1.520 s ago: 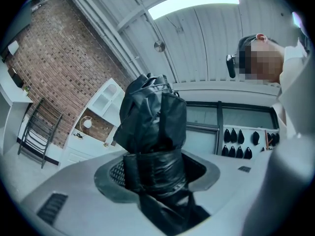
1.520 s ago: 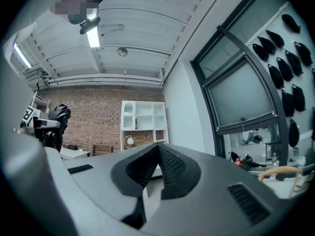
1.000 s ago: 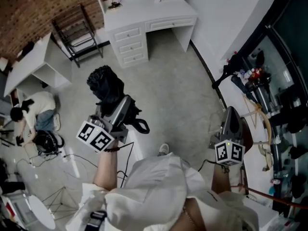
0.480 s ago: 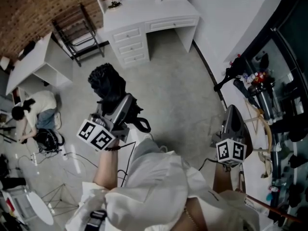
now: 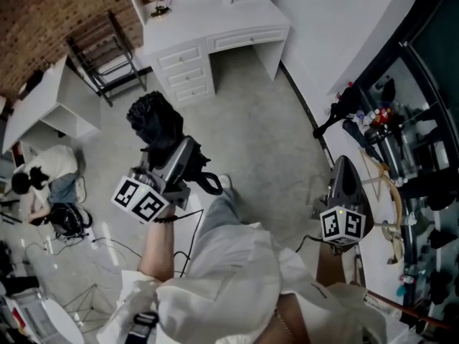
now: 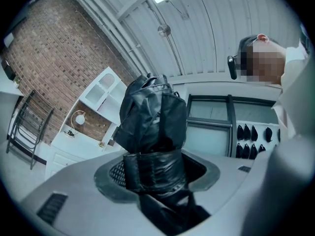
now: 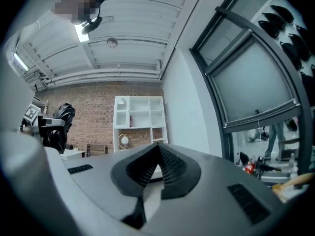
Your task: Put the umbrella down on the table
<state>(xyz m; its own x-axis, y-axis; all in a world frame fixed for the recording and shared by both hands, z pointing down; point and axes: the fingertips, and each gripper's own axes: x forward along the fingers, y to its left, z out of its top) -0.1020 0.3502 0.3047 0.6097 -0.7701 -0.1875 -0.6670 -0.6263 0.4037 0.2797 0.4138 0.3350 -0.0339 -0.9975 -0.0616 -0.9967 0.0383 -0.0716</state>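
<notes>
The umbrella (image 5: 156, 124) is black, folded and strapped shut. It sticks up out of my left gripper (image 5: 178, 158), held above the floor at the left of the head view. In the left gripper view the umbrella (image 6: 151, 124) fills the middle, and the left gripper (image 6: 155, 168) is shut on its strapped lower part. My right gripper (image 5: 346, 179) is at the right near the wall. In the right gripper view the right gripper (image 7: 158, 154) has its jaws together with nothing between them, and the umbrella (image 7: 59, 124) shows small at far left.
A white desk (image 5: 237, 14) with drawers stands ahead against the brick wall. A black folding chair (image 5: 104, 52) and a white table (image 5: 39, 99) are to its left. A person (image 5: 39, 178) crouches on the floor among cables. Dark glass and a cluttered rack (image 5: 387, 131) line the right.
Both grippers have travelled forward across the floor with the person, whose leg now steps out ahead. The desk and the crouching person have shifted left in the head view. The umbrella stays gripped.
</notes>
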